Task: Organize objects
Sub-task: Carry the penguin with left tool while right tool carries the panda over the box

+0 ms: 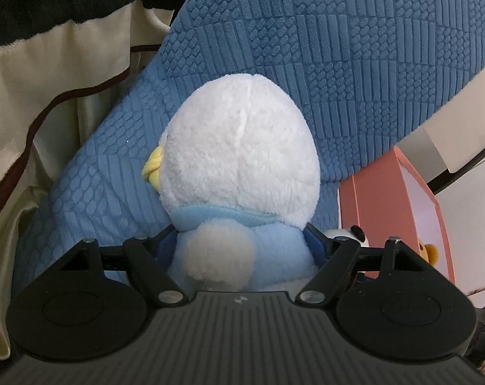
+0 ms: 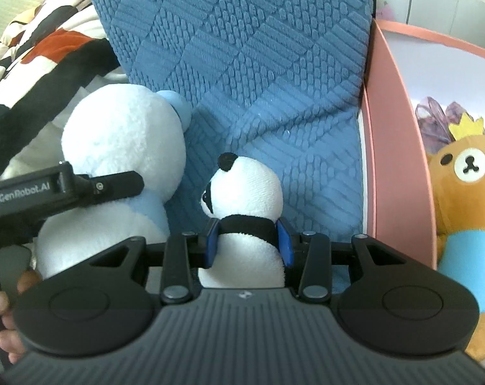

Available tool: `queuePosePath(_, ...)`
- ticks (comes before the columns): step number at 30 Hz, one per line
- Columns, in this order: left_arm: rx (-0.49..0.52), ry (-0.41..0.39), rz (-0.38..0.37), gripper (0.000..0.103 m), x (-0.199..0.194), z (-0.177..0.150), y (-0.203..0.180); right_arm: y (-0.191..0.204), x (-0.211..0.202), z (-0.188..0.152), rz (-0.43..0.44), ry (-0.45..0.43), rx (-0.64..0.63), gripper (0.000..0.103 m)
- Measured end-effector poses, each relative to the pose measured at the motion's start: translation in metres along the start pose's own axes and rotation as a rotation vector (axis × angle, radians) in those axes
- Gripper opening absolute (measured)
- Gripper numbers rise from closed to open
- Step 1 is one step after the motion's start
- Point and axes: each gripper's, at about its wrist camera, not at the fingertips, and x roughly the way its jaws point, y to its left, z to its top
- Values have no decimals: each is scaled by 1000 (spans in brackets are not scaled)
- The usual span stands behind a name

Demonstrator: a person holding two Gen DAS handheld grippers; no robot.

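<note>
Closest to the lens, each gripper has a soft toy squeezed at the waist. On the right gripper (image 2: pixel 249 240) the jaws are clamped on the panda plush (image 2: pixel 242 211) just under its black band, blue pads sinking slightly into the fabric. On the left gripper (image 1: pixel 242 243) the jaws pinch the light-blue body of the white bird plush (image 1: pixel 239 147), whose yellow beak points to nine o'clock.

Outward from the jaws, both toys stand upright against the blue textured cushion (image 2: pixel 242 64); in the right wrist view the bird sits at about ten o'clock from the panda, the two just apart. At three o'clock stands a pink box (image 2: pixel 399 160), a brown bear plush (image 2: pixel 467 173) inside it.

Both held toys look light, soft and squashy, so a firm pinch low on the torso should hold; a grip on the round head would likely slip or deform. Nothing here seems fragile.
</note>
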Motion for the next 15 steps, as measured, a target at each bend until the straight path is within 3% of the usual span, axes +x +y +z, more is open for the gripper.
queuePosePath(8, 0, 4, -31, 81, -22, 2, -20, -6, -23, 5, 24, 64, 2, 42)
queuePosePath(11, -16, 48, -57, 81, -28, 11, -31, -7, -40, 11, 37, 66, -3, 41)
queuePosePath(15, 45, 56, -77, 81, -43, 26, -60, -13, -68, 23, 57, 55, -4, 42)
